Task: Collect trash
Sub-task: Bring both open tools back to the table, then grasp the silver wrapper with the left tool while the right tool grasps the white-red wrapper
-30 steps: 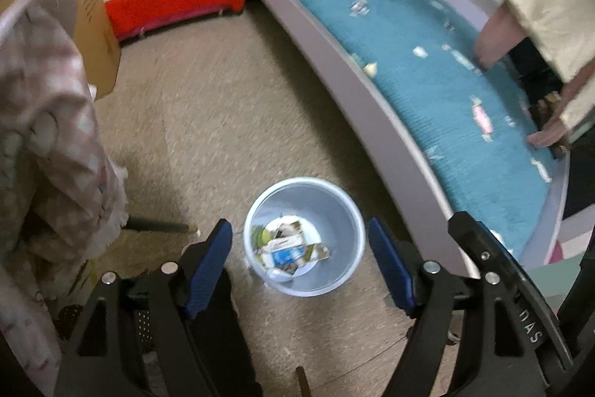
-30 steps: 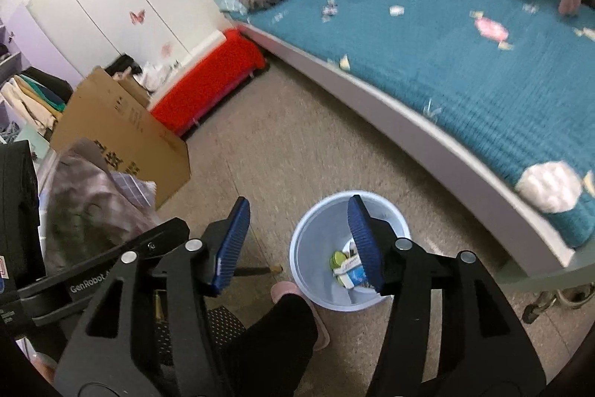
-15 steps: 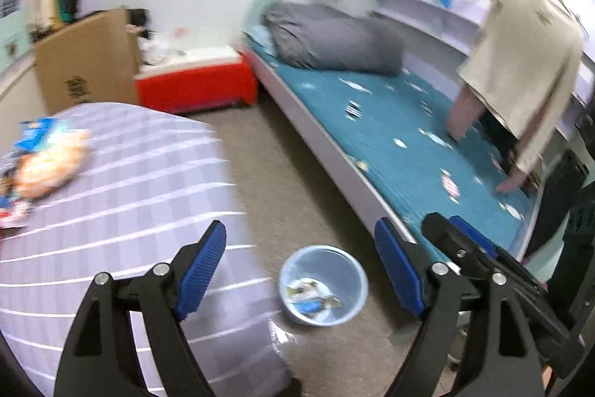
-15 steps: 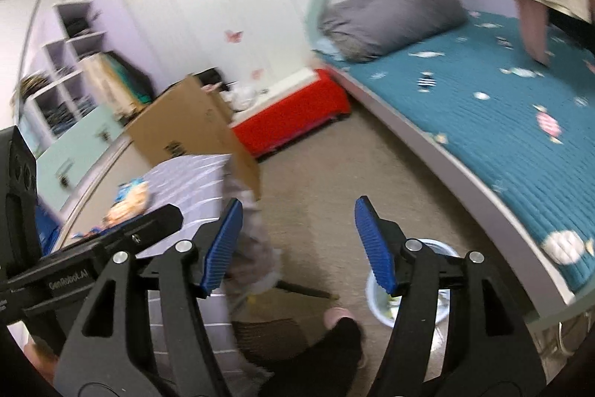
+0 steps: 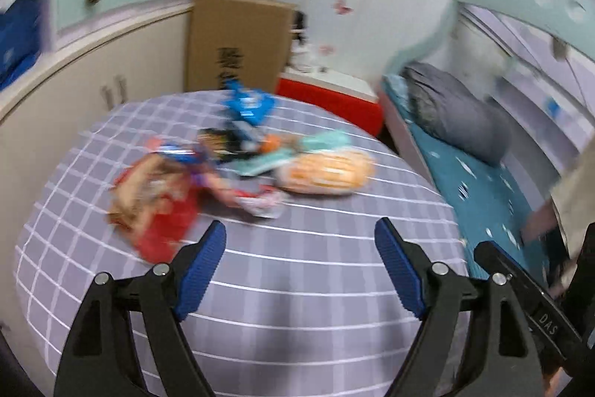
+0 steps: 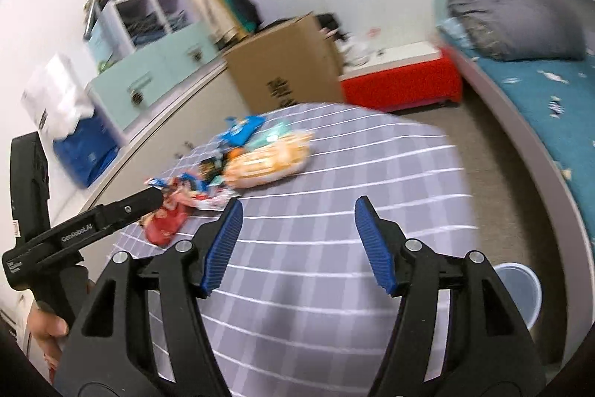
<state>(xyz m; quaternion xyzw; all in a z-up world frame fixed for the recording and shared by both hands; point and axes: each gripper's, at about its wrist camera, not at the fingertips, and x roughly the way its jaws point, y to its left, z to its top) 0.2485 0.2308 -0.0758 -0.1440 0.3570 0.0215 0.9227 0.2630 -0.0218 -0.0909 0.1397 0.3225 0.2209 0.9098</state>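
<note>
Both pairs of jaws stand spread with nothing between them: the left gripper (image 5: 300, 237) and right gripper (image 6: 297, 215) hang over bare checked cloth on the table (image 6: 334, 285). At lower right of the right-wrist view, the pale blue bin (image 6: 520, 289) sits on the floor past the table's edge, its contents hidden. Farther up, left of centre, lies the blurred trash pile (image 5: 230, 166), well apart from both grippers. A cardboard box (image 5: 238, 43) stands beyond the table's far edge.
</note>
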